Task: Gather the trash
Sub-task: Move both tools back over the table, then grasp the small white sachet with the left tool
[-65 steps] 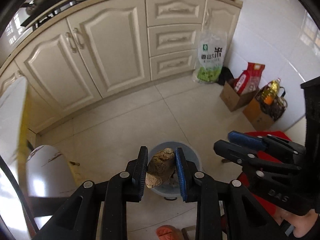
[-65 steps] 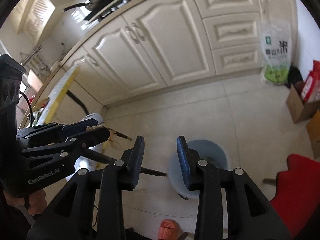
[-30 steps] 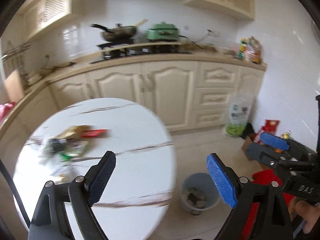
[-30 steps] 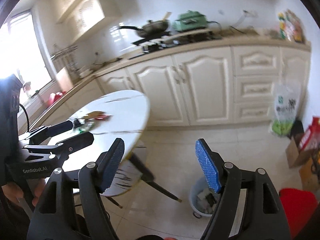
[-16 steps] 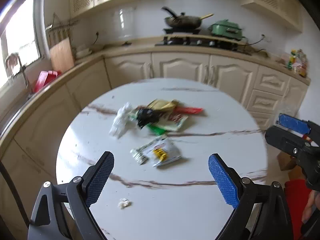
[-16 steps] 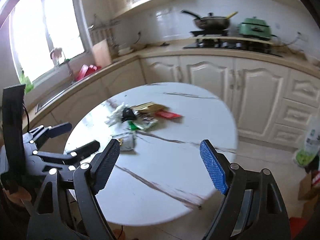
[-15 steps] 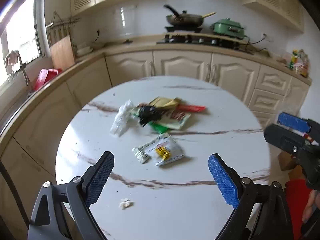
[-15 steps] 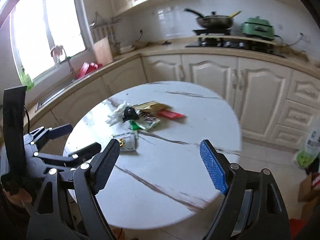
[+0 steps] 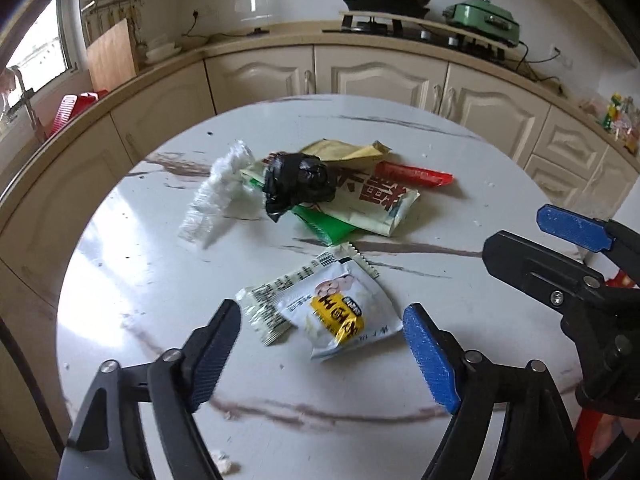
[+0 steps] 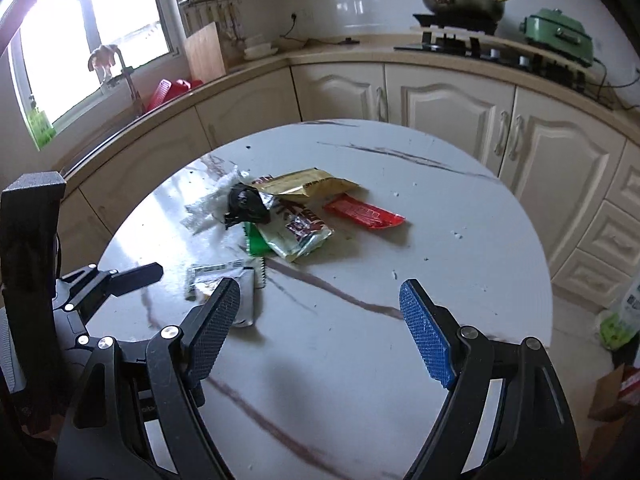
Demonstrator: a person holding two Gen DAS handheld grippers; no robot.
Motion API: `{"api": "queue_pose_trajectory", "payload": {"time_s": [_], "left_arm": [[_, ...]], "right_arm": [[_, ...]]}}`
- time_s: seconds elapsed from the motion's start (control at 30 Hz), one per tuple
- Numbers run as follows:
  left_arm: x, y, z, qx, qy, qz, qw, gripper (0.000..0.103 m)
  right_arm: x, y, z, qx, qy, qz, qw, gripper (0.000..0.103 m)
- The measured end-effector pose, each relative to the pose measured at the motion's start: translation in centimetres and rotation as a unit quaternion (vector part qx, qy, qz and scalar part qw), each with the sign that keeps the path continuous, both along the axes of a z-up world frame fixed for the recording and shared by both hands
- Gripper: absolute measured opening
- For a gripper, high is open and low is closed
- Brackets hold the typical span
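Trash lies on a round white marble table (image 9: 160,280). A white snack packet with a yellow label (image 9: 340,312) and a barcoded wrapper (image 9: 268,304) sit just ahead of my left gripper (image 9: 320,344). Its jaws are closing, with the packet in front of the gap and no pad touching it. Farther back are a crumpled black bag (image 9: 300,184), clear plastic (image 9: 216,196), a red wrapper (image 9: 412,176) and a green one (image 9: 328,228). My right gripper (image 10: 320,320) hovers open over bare tabletop with nothing between its fingers. It also shows at the right of the left wrist view.
Cream cabinets (image 10: 440,92) curve behind the table, with a wok (image 10: 460,0) on the hob and a green cooker (image 10: 560,36). A wooden board (image 10: 204,52) leans by the window. A green-and-white bag (image 10: 616,320) and a cardboard box (image 10: 616,396) stand on the floor at the right.
Both grippers swung from the floor bin to the table and dropped closer to it. The trash looms larger. The left jaws have narrowed around the yellow-labelled packet's position.
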State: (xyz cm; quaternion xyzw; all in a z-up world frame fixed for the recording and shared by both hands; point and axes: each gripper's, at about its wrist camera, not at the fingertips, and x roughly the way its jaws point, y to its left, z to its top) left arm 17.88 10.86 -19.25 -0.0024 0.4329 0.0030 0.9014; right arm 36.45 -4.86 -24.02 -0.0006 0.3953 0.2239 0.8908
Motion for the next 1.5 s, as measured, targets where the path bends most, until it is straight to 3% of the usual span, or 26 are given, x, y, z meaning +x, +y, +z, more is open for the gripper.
{"api": "queue_pose_trajectory", "payload": {"time_s": [0.17, 0.33, 0.43, 0.47, 0.6, 0.7, 0.83, 1.03, 1.1, 1.17, 1.2, 1.37, 1.5], "left_arm": [[3.7, 0.8, -0.7, -0.02, 0.008, -0.007, 0.9997, 0.054], [6.7, 0.3, -1.8, -0.023, 0.002, -0.021, 0.9995, 0.047], [5.8, 0.2, -2.0, -0.024, -0.003, -0.022, 0.9995, 0.035], [5.6, 0.4, -2.0, -0.028, -0.002, -0.024, 0.9993, 0.026], [3.8, 0.7, -1.3, -0.046, -0.009, -0.015, 0.9988, 0.017], [2.7, 2.3, -0.7, -0.068, -0.022, -0.007, 0.9974, 0.0], [1.3, 4.4, 0.4, -0.069, -0.04, 0.0, 0.9968, 0.0], [1.0, 6.3, 0.2, -0.073, -0.03, 0.002, 0.9968, 0.003], [1.6, 5.8, 0.1, -0.088, -0.022, -0.006, 0.9958, 0.016], [2.4, 4.4, -0.3, -0.083, -0.013, -0.012, 0.9964, 0.054], [2.7, 3.5, -0.5, -0.069, -0.013, -0.013, 0.9975, 0.061], [4.6, 0.1, -2.1, -0.036, 0.01, -0.025, 0.999, 0.061], [4.8, -0.1, -2.4, -0.022, 0.006, -0.024, 0.9995, 0.052]], "right_arm": [[1.1, 0.4, -0.5, -0.002, 0.004, 0.0, 1.0, 0.081], [1.4, 0.9, -0.4, -0.001, 0.004, 0.001, 1.0, 0.081], [1.3, 1.5, -0.5, 0.001, 0.007, 0.003, 1.0, 0.081], [1.2, 1.7, -0.5, 0.0, 0.008, 0.005, 1.0, 0.081], [0.8, 2.9, -0.6, -0.006, 0.012, 0.012, 1.0, 0.081], [0.6, 3.8, -0.6, -0.01, 0.015, 0.018, 1.0, 0.081], [0.3, 5.6, -0.8, -0.02, 0.023, 0.031, 0.999, 0.081], [0.7, 7.0, -1.8, -0.032, 0.03, 0.023, 0.999, 0.08], [0.7, 6.6, -1.8, -0.027, 0.028, 0.014, 0.999, 0.08], [0.7, 5.7, -1.7, -0.028, 0.024, -0.003, 0.999, 0.081], [0.7, 5.1, -1.5, -0.025, 0.021, -0.012, 0.999, 0.081], [0.9, 3.7, -1.5, -0.025, 0.024, -0.018, 0.999, 0.081], [1.1, 3.5, -1.4, -0.018, 0.022, -0.012, 1.0, 0.081]]}}
